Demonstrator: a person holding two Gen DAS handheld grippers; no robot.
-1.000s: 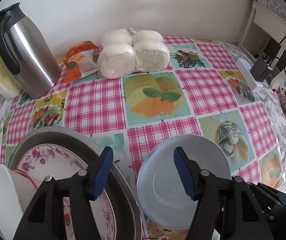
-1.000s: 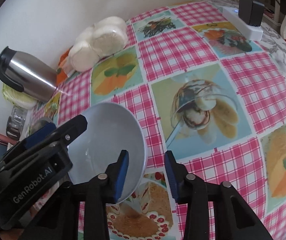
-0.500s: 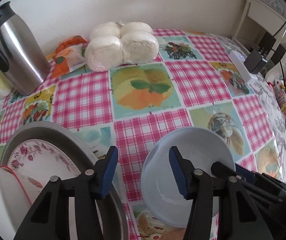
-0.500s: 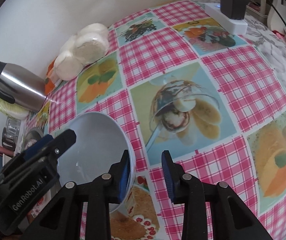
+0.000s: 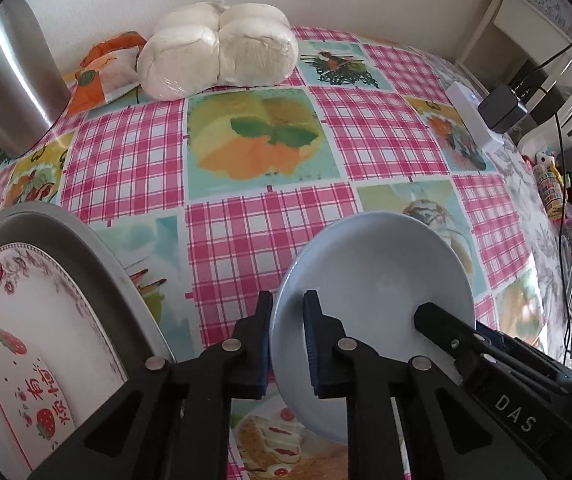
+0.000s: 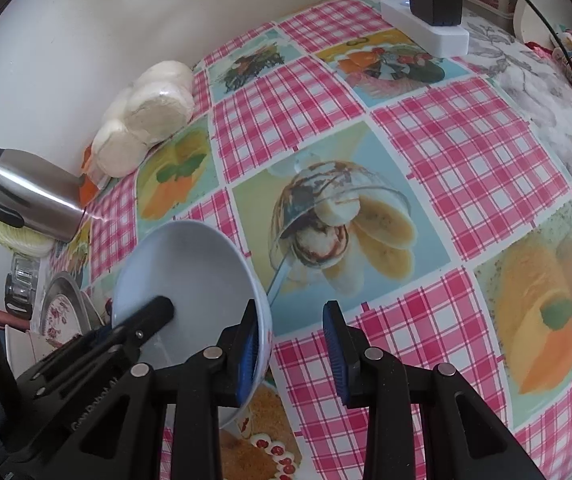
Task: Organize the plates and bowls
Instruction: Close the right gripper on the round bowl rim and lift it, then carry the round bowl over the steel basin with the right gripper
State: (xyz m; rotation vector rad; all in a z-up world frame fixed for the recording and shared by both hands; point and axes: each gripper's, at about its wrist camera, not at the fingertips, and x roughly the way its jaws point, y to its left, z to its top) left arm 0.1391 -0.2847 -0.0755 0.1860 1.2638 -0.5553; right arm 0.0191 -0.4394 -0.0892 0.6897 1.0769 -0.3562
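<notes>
Left-wrist view showed the left gripper (image 5: 288, 320) with its jaws closing on the near rim of the pale blue bowl (image 5: 378, 276): one blue pad sat outside the rim, the other inside, and the wall of the bowl stood between them with almost no gap left. The bowl was tipped up on edge just ahead of the fingers, with its hollow toward the right finger and its lower edge over the checked tablecloth (image 5: 257, 232); whether that edge touched the cloth could not be told from either view. Off to the left of this gripper lay a steel tray (image 5: 85, 240) holding a flowered plate (image 5: 33, 304).

In the right-wrist view the right gripper (image 6: 296, 344) stood partly open with nothing held. Its left pad lay against, or just beside, the outside of the bowl's rim, and its right pad was well clear over the cloth. The left gripper's black finger reached into the bowl's hollow there.

The bowl looked like glazed ceramic or hard plastic: stiff, smooth, probably slippery under rubber pads, and liable to chip if it dropped onto the table. A pinch on a thin rim gives little hold against the bowl swinging, so a grip deeper over the rim, near the edge closest to the fingers, seemed the safer place. It appeared light enough for one gripper.
</notes>
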